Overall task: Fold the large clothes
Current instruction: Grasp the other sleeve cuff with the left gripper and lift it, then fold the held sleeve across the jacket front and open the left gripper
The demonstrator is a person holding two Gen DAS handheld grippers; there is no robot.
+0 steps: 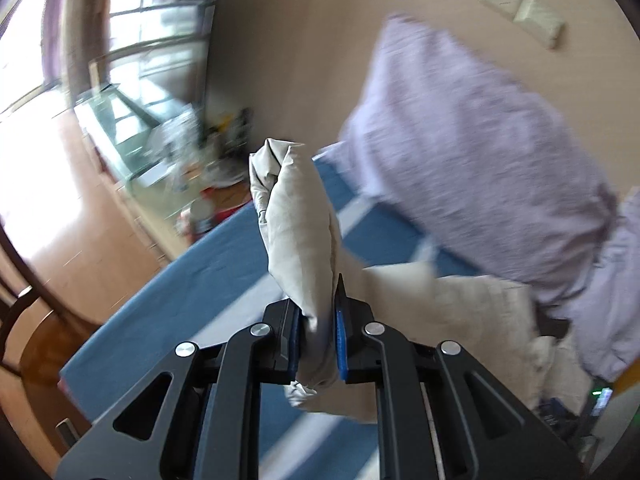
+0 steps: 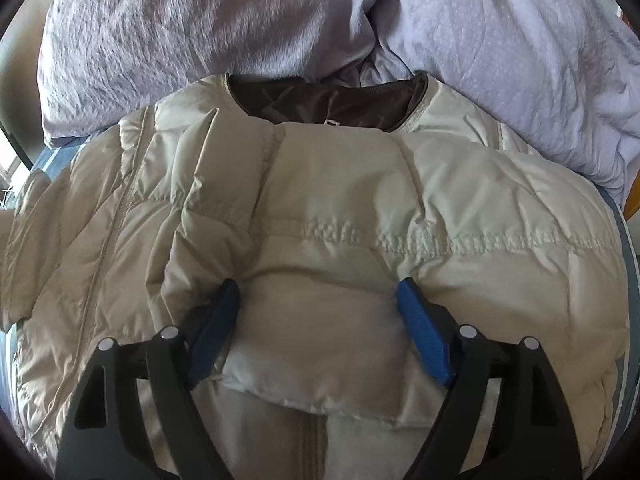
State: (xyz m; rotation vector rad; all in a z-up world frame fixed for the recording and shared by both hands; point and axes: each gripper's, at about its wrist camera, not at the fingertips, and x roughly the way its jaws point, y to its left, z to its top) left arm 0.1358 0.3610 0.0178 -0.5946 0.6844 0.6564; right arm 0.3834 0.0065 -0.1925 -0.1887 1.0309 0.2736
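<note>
A cream puffer jacket (image 2: 360,184) lies spread on the bed, its brown-lined collar (image 2: 328,104) at the far side. In the right wrist view my right gripper (image 2: 318,284) stands open over the jacket's middle. Its blue pads (image 2: 424,332) sit on either side of a folded-in sleeve end and do not squeeze it. In the left wrist view my left gripper (image 1: 318,320) is shut on a bunched cream sleeve (image 1: 298,216). That sleeve rises above the bed, and the rest of the jacket (image 1: 460,312) trails off to the right.
Lilac pillows (image 2: 200,20) and a lilac quilt (image 2: 520,60) crowd the head of the bed just past the collar. Under the jacket is a blue striped sheet (image 1: 180,300). To the left are a wooden floor, a cluttered glass table (image 1: 132,128) and a dark chair (image 1: 24,320).
</note>
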